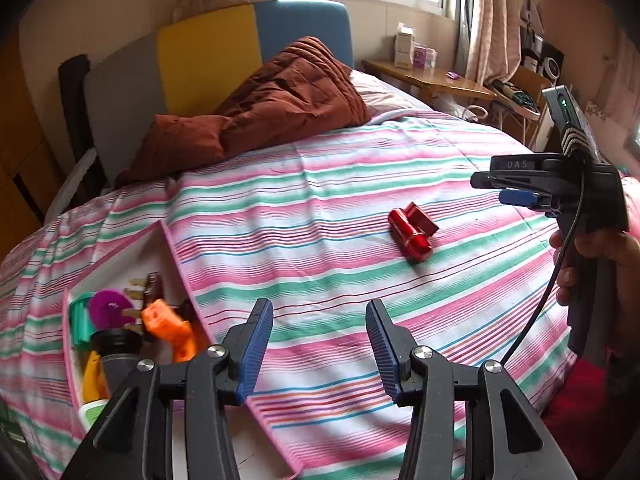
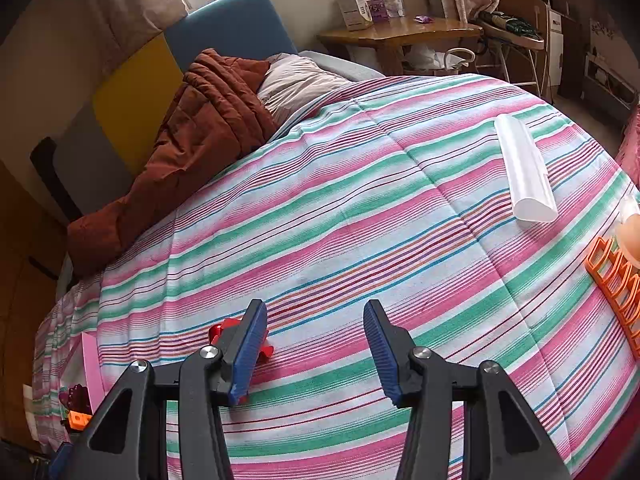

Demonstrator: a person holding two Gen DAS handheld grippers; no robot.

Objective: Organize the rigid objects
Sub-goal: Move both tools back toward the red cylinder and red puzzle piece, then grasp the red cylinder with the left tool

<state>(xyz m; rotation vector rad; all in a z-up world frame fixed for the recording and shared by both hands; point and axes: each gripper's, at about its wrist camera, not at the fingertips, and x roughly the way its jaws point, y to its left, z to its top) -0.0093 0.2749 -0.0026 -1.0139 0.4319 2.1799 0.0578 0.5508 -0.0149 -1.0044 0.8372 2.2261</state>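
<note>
Striped bedspread point(image 1: 320, 216); both grippers angled downward, jaws apart, nothing held.

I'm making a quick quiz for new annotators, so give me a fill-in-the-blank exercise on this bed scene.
1. The red metal object lies on the ______ bedspread.
2. The left gripper holds ______ between its fingers.
3. The pink-edged box already holds an ______ blocky piece beside a purple disc.
4. On the far right of the bed lies a long ______ cylinder.

Missing words: striped; nothing; orange; white
</note>
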